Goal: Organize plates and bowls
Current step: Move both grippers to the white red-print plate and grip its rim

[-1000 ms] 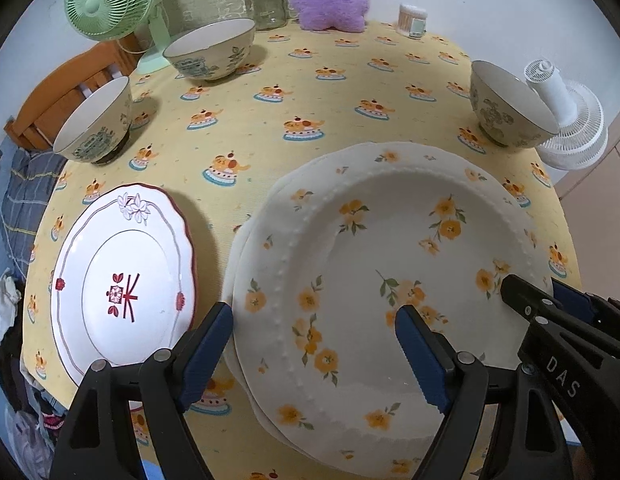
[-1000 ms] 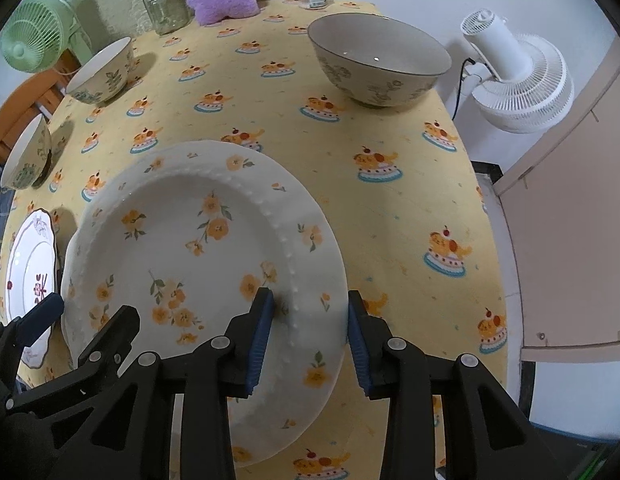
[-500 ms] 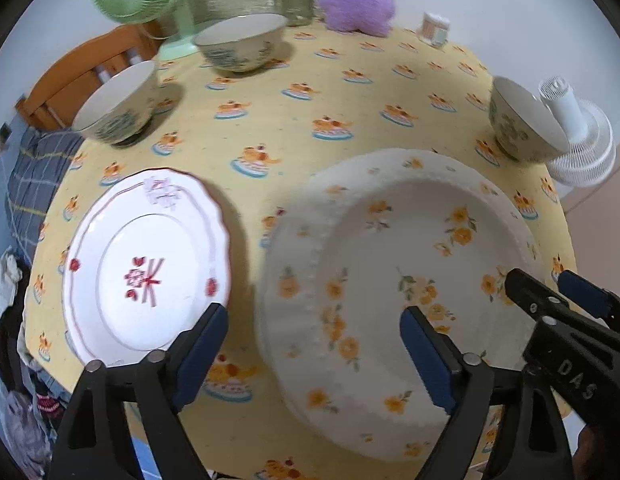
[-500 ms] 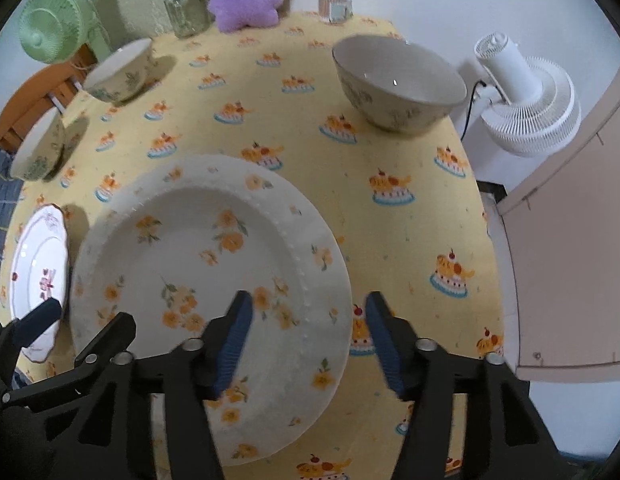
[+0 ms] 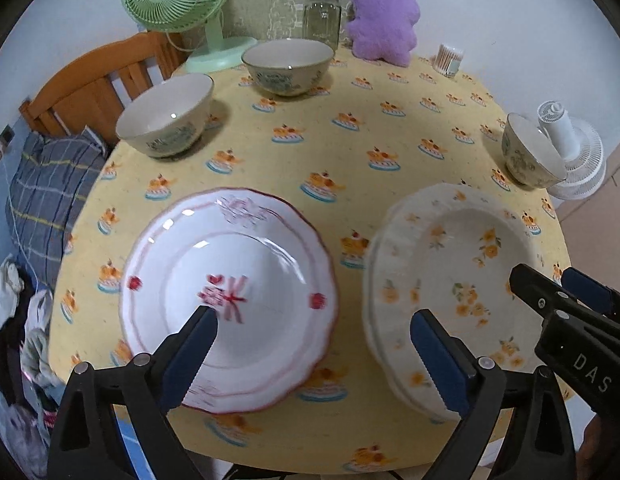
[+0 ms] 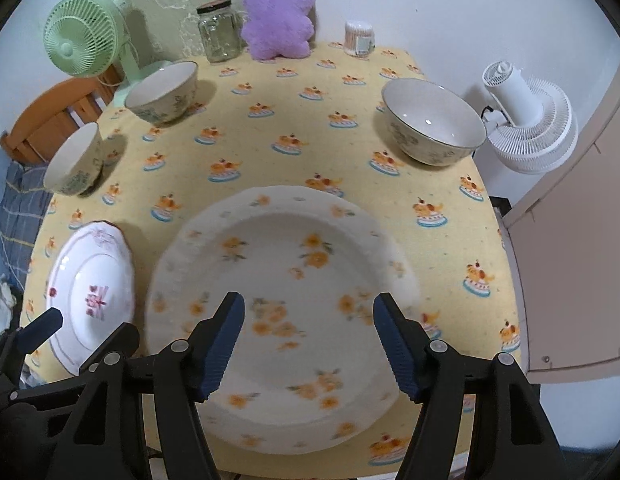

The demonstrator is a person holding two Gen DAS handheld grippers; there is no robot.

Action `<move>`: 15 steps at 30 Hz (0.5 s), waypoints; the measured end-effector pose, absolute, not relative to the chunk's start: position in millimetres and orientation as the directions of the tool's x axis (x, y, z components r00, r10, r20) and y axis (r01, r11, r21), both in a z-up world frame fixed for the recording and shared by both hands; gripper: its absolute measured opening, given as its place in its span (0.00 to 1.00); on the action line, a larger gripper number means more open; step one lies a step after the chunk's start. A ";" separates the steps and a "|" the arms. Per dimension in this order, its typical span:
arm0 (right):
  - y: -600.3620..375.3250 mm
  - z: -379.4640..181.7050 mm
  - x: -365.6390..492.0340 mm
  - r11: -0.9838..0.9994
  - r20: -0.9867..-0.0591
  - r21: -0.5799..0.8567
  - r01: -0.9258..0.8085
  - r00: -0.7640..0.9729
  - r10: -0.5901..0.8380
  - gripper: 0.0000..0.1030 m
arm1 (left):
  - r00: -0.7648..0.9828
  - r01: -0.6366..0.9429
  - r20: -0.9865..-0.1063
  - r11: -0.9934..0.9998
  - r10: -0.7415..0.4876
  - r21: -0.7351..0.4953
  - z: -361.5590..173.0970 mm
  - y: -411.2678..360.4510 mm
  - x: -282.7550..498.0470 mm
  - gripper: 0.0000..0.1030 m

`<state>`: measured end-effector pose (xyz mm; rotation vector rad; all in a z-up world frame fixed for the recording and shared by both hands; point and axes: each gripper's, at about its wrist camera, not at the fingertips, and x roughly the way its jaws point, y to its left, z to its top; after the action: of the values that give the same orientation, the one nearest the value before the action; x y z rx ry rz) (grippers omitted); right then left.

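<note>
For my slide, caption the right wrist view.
Open right tongs above the white, orange-flowered ceramic plate on the yellow cake-print tablecloth.

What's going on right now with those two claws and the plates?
Left gripper open, jaws just widening, nothing between. Right gripper open, just released the flowered plate, which lies on the table. Red-rimmed plate beside it, untouched. Nothing in the way.
</note>
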<state>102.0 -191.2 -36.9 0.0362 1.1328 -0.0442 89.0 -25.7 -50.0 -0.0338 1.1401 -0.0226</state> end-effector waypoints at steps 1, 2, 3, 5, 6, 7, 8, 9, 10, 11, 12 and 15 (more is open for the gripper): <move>-184.2 -34.5 101.3 0.998 -0.904 0.005 0.058 0.428 -0.020 0.68 | 0.423 0.014 -0.905 0.999 -0.042 -0.039 -47.7 -18.0 89.3 0.95; -176.0 -32.1 100.4 0.998 -0.901 0.003 0.064 0.433 -0.025 0.68 | 0.426 0.024 -0.904 0.999 -0.045 -0.039 -46.9 -12.8 90.1 0.95; -167.2 -29.9 99.7 0.997 -0.899 0.002 0.072 0.437 -0.030 0.68 | 0.429 0.034 -0.902 0.999 -0.050 -0.039 -45.4 -7.5 90.6 0.95; -154.4 -27.2 98.4 0.997 -0.897 0.005 0.082 0.442 -0.031 0.68 | 0.437 0.059 -0.898 0.998 -0.058 -0.036 -42.5 5.1 91.7 0.95; -145.7 -25.8 97.7 0.996 -0.895 0.010 0.088 0.445 -0.030 0.68 | 0.440 0.070 -0.896 0.997 -0.062 -0.035 -41.2 10.4 92.3 0.95; -138.1 -24.8 97.2 0.996 -0.894 0.012 0.094 0.448 -0.032 0.68 | 0.444 0.083 -0.893 0.996 -0.066 -0.033 -40.1 18.2 93.1 0.95; -132.5 -24.3 96.2 0.995 -0.893 0.012 0.099 0.450 -0.034 0.68 | 0.446 0.091 -0.892 0.995 -0.070 -0.032 -39.5 23.1 93.4 0.95; -126.3 -23.6 96.0 0.994 -0.891 0.012 0.105 0.452 -0.037 0.68 | 0.448 0.101 -0.891 0.994 -0.074 -0.032 -38.7 28.8 94.1 0.95; -119.6 -22.7 95.3 0.994 -0.890 0.011 0.113 0.455 -0.042 0.68 | 0.451 0.113 -0.889 0.993 -0.080 -0.032 -38.4 36.8 95.3 0.95; -112.2 -22.0 94.8 0.992 -0.887 0.009 0.123 0.459 -0.049 0.68 | 0.453 0.121 -0.888 0.992 -0.084 -0.032 -38.4 41.5 96.3 0.95; -106.1 -21.8 94.0 0.991 -0.886 0.008 0.131 0.461 -0.054 0.68 | 0.454 0.133 -0.886 0.991 -0.089 -0.031 -38.5 47.7 97.8 0.95; -87.1 -24.2 92.1 0.988 -0.881 0.016 0.156 0.469 -0.059 0.68 | 0.463 0.159 -0.882 0.987 -0.091 -0.019 -40.7 63.4 100.3 0.95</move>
<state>92.1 -87.1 -24.2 0.0991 1.0750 -0.1320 100.3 63.4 -40.7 0.0688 1.0788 -0.1538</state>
